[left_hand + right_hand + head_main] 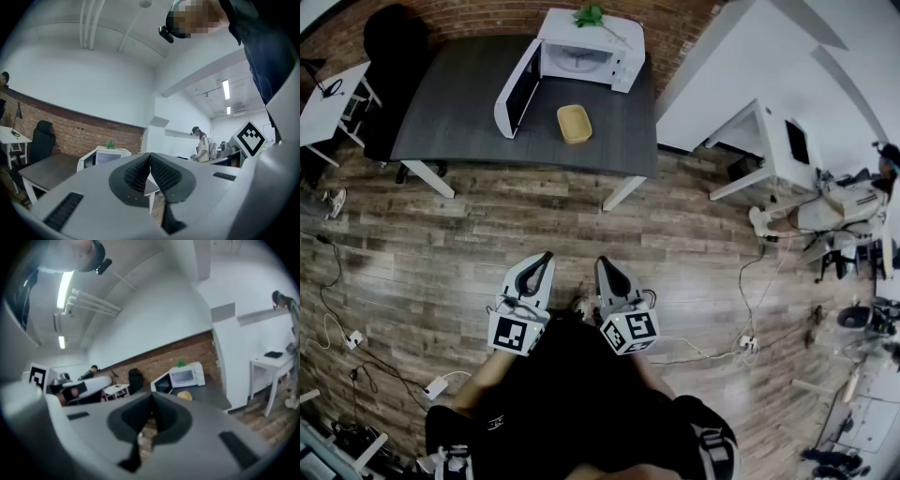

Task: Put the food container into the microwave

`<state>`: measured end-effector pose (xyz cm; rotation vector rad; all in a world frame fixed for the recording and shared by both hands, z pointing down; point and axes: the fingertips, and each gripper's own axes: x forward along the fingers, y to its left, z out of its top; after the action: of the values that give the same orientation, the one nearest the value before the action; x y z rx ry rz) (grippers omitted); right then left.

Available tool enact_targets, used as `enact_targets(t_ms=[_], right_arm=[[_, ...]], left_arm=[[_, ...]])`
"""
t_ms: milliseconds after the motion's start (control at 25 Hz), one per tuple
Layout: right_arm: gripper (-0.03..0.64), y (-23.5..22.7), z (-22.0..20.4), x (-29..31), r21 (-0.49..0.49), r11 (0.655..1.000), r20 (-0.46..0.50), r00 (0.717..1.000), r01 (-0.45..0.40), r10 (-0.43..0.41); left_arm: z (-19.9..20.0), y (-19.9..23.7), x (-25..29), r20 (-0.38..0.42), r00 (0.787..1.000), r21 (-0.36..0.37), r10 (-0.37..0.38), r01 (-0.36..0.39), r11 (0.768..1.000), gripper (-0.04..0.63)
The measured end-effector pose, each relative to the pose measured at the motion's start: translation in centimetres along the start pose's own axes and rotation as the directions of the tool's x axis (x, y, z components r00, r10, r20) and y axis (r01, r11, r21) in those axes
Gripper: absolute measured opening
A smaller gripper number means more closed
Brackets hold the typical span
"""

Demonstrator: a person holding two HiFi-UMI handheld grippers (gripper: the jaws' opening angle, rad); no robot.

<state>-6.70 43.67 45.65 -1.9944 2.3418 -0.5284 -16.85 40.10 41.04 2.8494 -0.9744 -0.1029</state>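
Yellow container [574, 123] beside microwave [586, 52] (door open)

No words, brand names or numbers can be read anywhere. The marker cubes [514, 333] on the left hand-held gripper [546, 256] and the right hand-held gripper [606, 262] bear only black-and-white square patterns.

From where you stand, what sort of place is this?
Probably an office or lab workroom, not a home kitchen: a brick wall, white desks along the sides, cables trailing across the wooden floor. A dark table holds an open microwave and a yellow food container.
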Motion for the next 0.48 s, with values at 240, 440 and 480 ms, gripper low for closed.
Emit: enact_targets(t_ms=[240,440,480], right_arm=[[0.032,-0.7,0.1,-0.6,0.021,1.000,0.011,1.000,-0.012,0.012],[0.034,-1.4,0.2,-1.3,0.023,1.000,0.025,1.000,-0.020,0.020],[0.034,-1.7,0.2,-1.4,0.023,0.999,0.025,0.999,-0.022,0.022]], left_arm=[[-0.3,-0.8,0.4,-0.008,1.000,-0.011,0.002,-0.002,1.000,0.038],[-0.9,-1.7,0.9,-0.023,1.000,-0.011,0.010,-0.010,1.000,0.038],[-1.0,-1.9,1.0,-0.024,1.000,-0.013,0.012,-0.013,1.000,0.038]])
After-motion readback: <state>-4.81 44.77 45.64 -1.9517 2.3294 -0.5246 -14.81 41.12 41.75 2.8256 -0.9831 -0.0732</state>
